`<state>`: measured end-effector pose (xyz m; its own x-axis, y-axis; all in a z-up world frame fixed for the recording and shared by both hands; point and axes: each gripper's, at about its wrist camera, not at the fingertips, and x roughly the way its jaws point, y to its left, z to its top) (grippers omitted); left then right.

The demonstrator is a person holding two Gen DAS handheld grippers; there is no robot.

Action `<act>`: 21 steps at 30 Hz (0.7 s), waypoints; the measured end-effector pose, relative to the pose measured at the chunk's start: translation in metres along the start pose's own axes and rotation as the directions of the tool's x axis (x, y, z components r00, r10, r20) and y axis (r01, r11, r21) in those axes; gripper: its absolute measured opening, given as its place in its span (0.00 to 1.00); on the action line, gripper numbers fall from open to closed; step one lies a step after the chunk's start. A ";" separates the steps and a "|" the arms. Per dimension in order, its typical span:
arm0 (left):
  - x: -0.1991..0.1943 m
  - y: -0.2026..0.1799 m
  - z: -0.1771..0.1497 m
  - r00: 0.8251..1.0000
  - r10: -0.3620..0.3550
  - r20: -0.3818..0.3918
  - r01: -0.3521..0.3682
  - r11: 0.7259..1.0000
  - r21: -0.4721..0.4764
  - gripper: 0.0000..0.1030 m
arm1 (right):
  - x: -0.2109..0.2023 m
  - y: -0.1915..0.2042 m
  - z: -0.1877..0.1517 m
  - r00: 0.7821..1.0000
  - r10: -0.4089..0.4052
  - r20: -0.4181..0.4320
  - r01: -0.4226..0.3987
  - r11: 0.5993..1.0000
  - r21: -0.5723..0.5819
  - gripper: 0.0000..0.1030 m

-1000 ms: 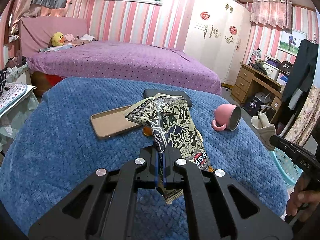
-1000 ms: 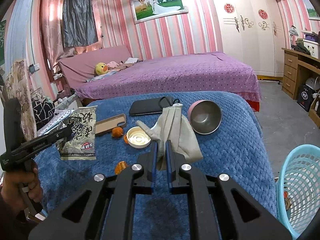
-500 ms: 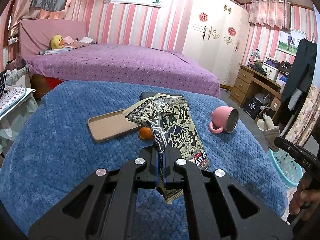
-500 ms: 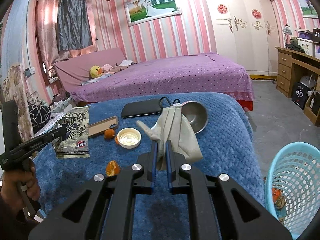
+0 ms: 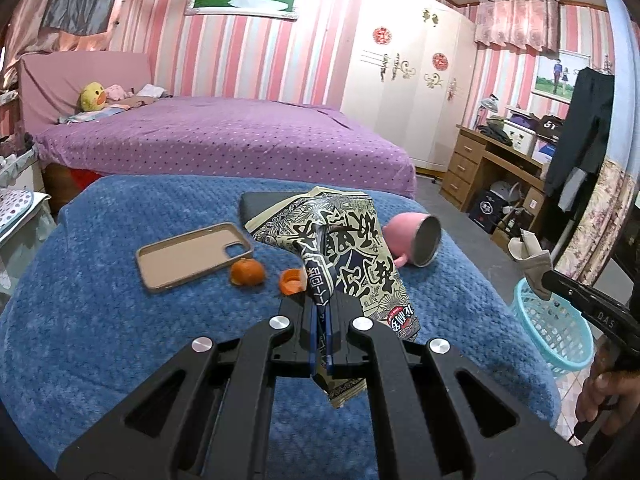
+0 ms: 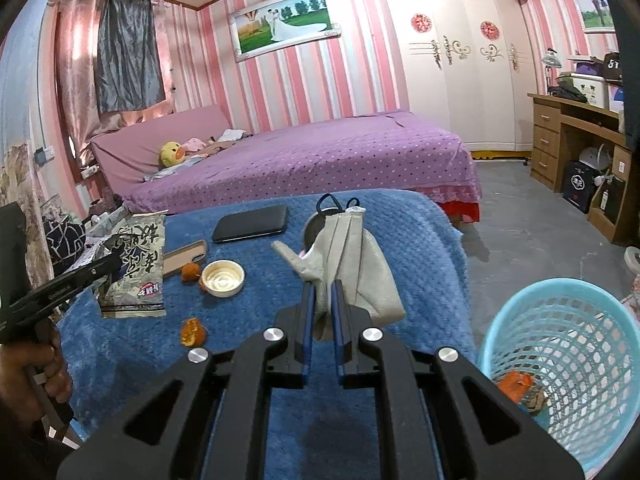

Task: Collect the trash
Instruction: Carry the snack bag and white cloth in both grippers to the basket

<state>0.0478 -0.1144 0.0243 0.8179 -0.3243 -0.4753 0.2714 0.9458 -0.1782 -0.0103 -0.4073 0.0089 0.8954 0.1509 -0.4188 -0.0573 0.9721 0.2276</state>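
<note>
The left hand-held gripper pinches a snack wrapper; the right hand-held gripper clamps a grey mask. The basket sits at four o'clock; thin, loosely pinched trash may slip out and miss it.

phone case left of peel, basket right of table

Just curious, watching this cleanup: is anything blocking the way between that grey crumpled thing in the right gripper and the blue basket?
Nothing visible does. The right gripper holds the grey crumpled wrapper above the blue blanket, and the blue basket stands open-topped beside the blanket's edge, with only clear air between them.
</note>
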 end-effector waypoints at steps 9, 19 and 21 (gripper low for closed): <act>0.004 -0.030 -0.002 0.999 -0.039 0.000 0.039 0.999 0.038 0.01 | -0.016 -0.031 -0.001 0.998 -0.058 0.012 0.058 0.998 0.030 0.09; 0.014 -0.062 -0.004 0.997 -0.080 -0.011 0.081 0.995 0.064 0.01 | -0.031 -0.059 -0.003 0.993 -0.114 0.021 0.113 0.992 0.054 0.09; 0.015 -0.071 -0.006 0.995 -0.094 -0.014 0.095 0.993 0.072 0.01 | -0.032 -0.064 -0.003 0.992 -0.122 0.021 0.121 0.991 0.062 0.09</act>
<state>0.0382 -0.1868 0.0246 0.7813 -0.4120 -0.4688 0.3839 0.9095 -0.1596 -0.0369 -0.4740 0.0048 0.9049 0.0271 -0.4247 0.0785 0.9702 0.2294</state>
